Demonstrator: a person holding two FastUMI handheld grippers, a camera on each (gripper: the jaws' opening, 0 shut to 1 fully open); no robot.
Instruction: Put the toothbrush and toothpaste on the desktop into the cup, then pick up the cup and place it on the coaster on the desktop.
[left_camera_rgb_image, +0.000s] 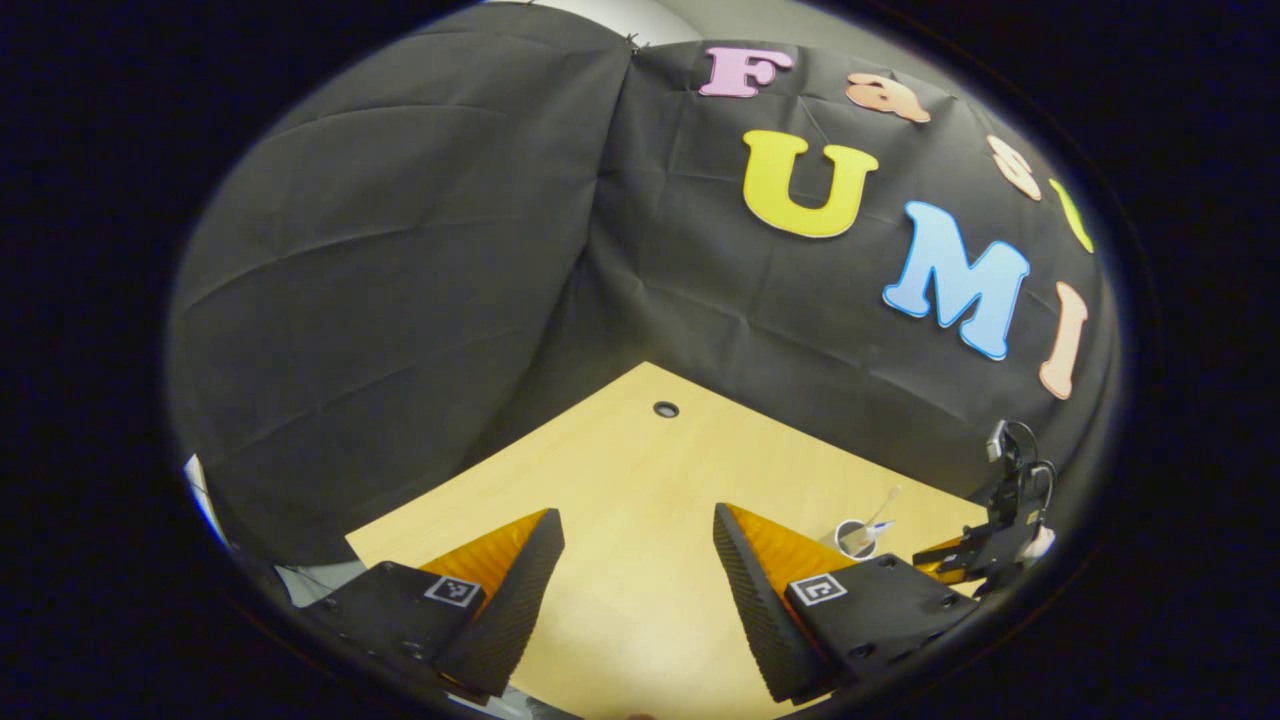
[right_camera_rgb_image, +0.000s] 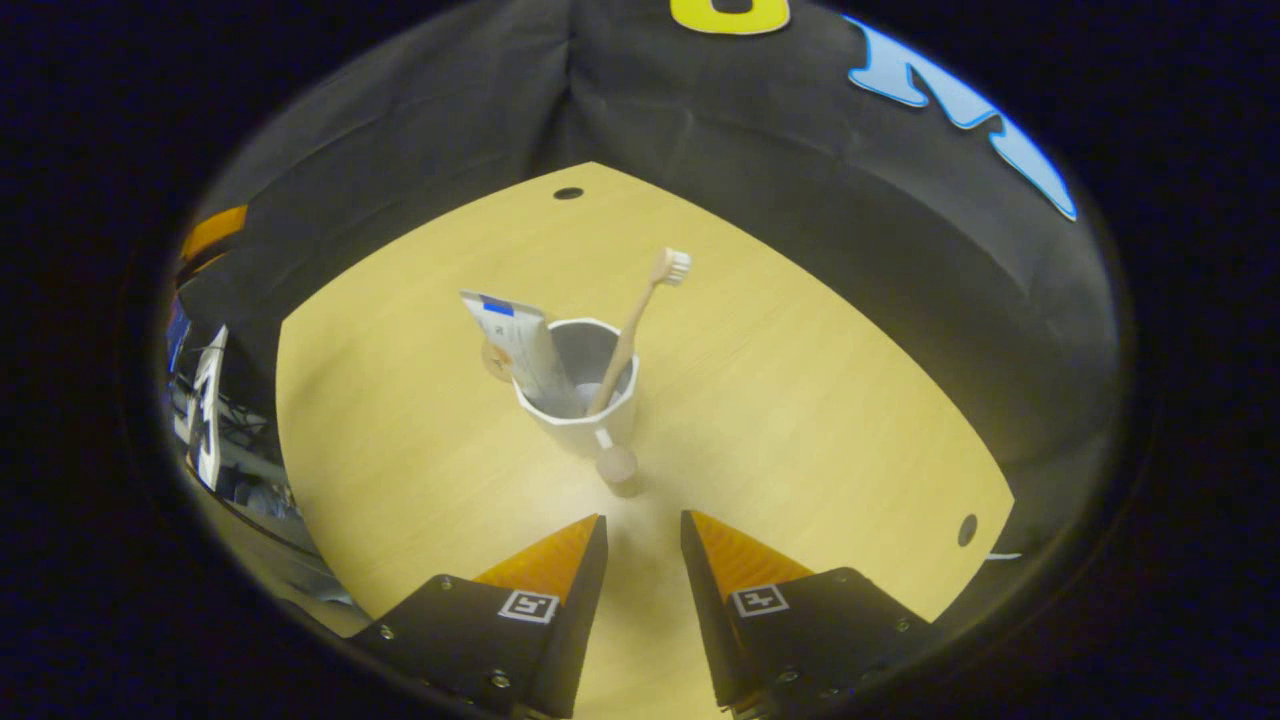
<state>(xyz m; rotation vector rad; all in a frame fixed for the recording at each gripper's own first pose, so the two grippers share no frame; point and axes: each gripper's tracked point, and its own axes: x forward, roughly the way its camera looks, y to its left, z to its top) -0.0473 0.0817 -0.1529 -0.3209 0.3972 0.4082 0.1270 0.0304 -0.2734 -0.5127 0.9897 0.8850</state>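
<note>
Recording booth, not a home: black cloth wall (left_camera_rgb_image: 420, 260) draped around a light wood desk (left_camera_rgb_image: 640, 470) with cable holes (right_camera_rgb_image: 568, 193). At 9 o'clock in the right gripper view, past the cloth edge, office-like clutter (right_camera_rgb_image: 205, 410), too blurred to identify.

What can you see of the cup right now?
The cup is white and looks ceramic. It stands upright on the wooden desktop, with a handle ending in a round brownish knob facing the right tool. A toothbrush leans inside, bristles up, beside a toothpaste tube. No tool touches it. Any coaster beneath cannot be made out.
</note>
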